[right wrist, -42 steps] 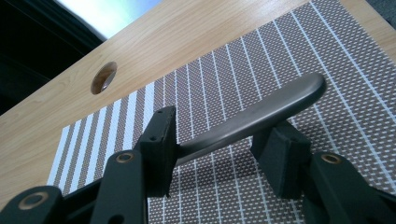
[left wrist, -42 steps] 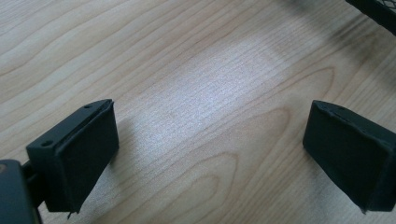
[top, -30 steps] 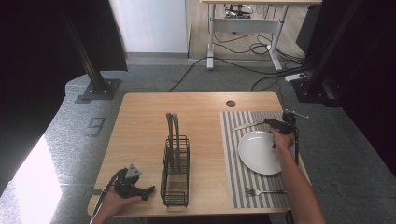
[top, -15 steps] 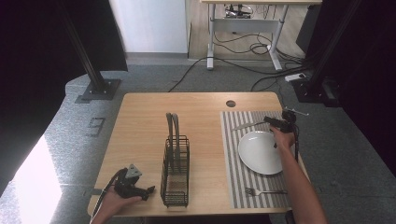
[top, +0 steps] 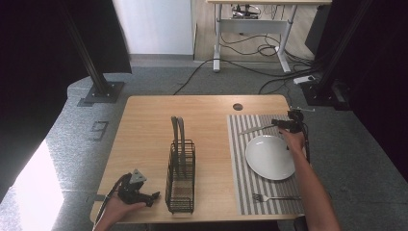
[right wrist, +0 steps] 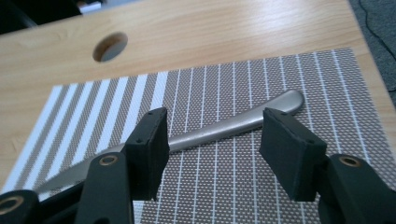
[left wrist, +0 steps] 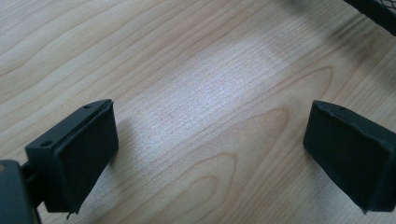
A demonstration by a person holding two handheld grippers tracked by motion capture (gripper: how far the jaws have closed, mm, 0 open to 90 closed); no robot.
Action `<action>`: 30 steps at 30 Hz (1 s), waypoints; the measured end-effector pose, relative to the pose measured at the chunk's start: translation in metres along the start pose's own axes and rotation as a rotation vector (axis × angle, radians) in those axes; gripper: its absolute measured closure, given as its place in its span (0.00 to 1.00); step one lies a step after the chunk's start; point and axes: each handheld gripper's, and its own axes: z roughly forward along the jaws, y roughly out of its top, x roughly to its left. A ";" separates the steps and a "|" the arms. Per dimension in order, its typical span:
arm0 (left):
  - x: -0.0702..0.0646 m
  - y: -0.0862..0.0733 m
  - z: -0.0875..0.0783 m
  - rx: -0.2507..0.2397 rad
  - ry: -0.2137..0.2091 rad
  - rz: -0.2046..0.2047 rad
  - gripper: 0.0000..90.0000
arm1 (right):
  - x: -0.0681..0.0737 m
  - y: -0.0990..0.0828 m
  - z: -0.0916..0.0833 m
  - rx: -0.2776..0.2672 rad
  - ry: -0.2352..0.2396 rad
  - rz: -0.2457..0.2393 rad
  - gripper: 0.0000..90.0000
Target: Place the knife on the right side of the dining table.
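The knife's [right wrist: 224, 128] blade tip was hidden behind the right gripper's [right wrist: 212, 140] jaw, apparently cut off below.

The high view is evenly lit over the table [top: 144, 125], while both sides beyond it fall into near-black; a bright overexposed patch lies on the floor [top: 29, 187] left of the table. The plate [top: 269, 156] on the table reads near-white, with little surface detail. The high view is soft and low in fine detail. In the left gripper view, a pale glare patch sits on the wood grain, and soft shadows lie beneath the dark jaws. The right gripper view is sharp on the knife [right wrist: 233, 126], with blurred near jaws.
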 end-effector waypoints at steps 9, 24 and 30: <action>0.000 0.001 0.000 0.002 -0.002 0.001 0.03 | 0.005 0.015 0.009 -0.013 -0.012 -0.046 0.48; 0.000 0.000 0.001 -0.004 0.000 0.000 0.03 | 0.011 0.023 0.044 0.069 -0.044 -0.119 0.47; 0.000 0.000 0.001 -0.005 0.000 -0.002 0.03 | 0.010 0.016 0.054 0.111 -0.060 -0.132 0.47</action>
